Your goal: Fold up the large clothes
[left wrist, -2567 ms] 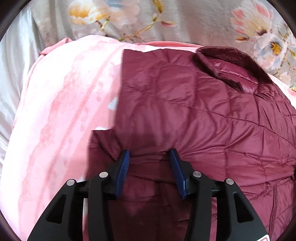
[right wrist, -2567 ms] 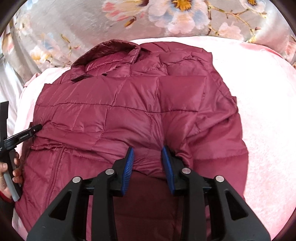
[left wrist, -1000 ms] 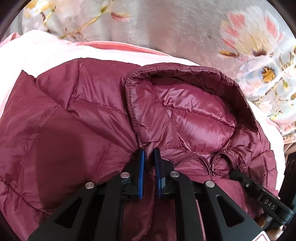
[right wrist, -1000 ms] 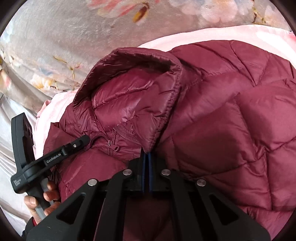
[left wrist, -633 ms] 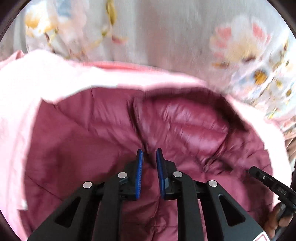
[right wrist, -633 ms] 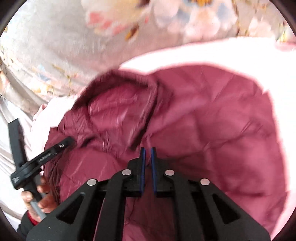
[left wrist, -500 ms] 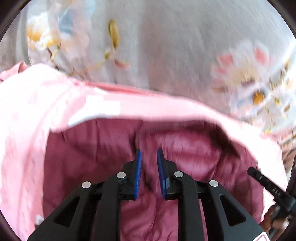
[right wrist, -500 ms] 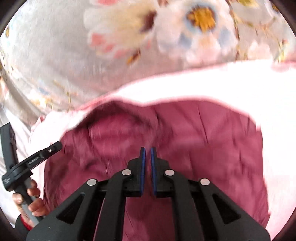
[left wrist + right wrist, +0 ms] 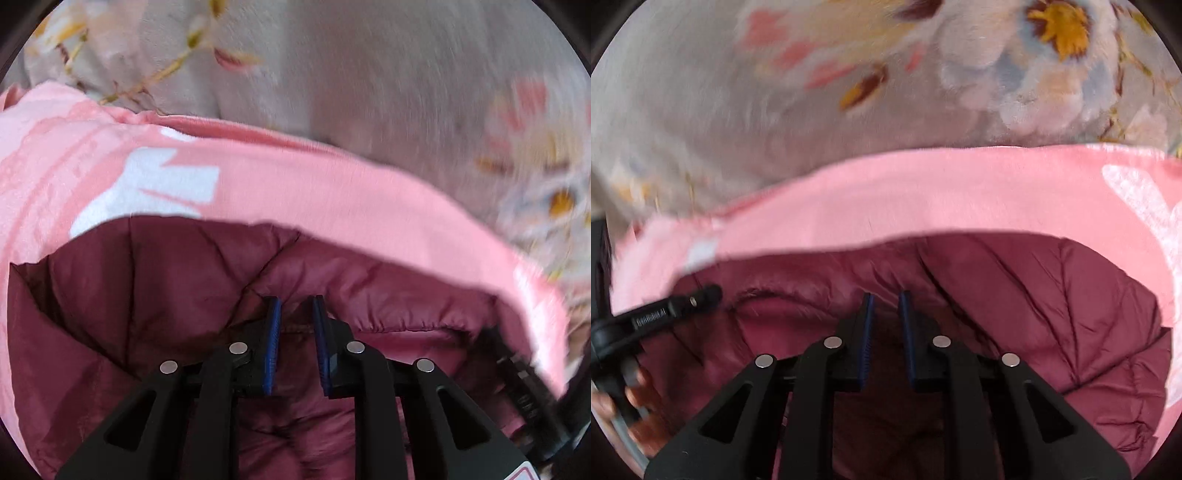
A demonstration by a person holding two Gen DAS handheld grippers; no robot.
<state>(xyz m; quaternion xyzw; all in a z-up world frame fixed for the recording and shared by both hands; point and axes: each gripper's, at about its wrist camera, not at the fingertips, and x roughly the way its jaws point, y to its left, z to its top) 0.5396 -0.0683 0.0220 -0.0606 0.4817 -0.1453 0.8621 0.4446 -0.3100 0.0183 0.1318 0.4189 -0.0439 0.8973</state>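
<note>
**One jacket, two grippers, near the blanket's far edge**

One grey floral cover (image 9: 775, 110) backs one pink blanket (image 9: 332, 192). One maroon quilted puffer jacket (image 9: 1052, 314) lies on the blanket, a pink strip free beyond its top edge. Left gripper (image 9: 295, 339) and right gripper (image 9: 885, 332) each have blue pads slightly parted around jacket fabric; whether they grasp it is unclear.

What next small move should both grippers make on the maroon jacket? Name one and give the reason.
Probably draw both grippers straight back, clear of the jacket. The left gripper and the right gripper both show a gap between their pads, with fabric lying loose in it, and the jacket's top edge rests folded on the pink blanket.
</note>
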